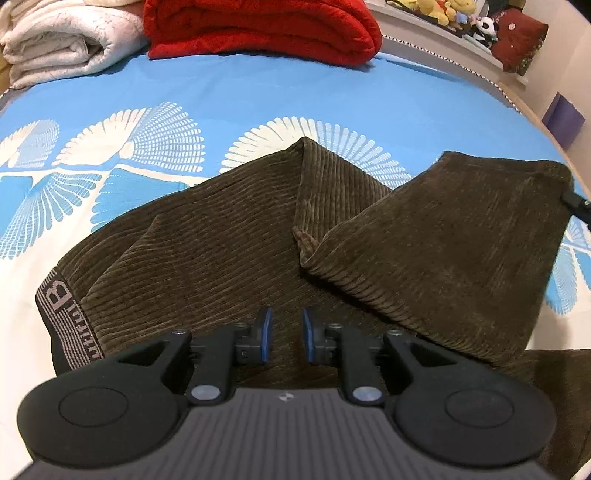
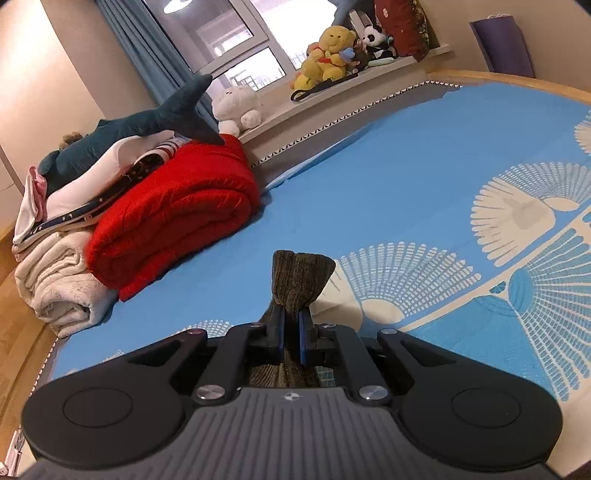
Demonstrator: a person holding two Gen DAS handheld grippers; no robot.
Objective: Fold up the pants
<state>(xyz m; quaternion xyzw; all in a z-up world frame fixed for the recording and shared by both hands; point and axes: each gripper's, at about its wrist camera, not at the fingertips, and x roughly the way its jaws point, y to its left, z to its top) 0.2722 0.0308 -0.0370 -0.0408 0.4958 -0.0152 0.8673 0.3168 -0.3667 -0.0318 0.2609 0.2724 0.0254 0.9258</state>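
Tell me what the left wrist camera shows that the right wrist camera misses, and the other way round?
Only the left wrist view shows the brown corduroy pants spread over the bed, their lettered waistband, and the left gripper above them with nothing between its pads. Only the right wrist view shows the right gripper pinching a bunched end of the pants, the window and a plush shark. Both share the blue patterned sheet, the red blanket and the cream blanket.
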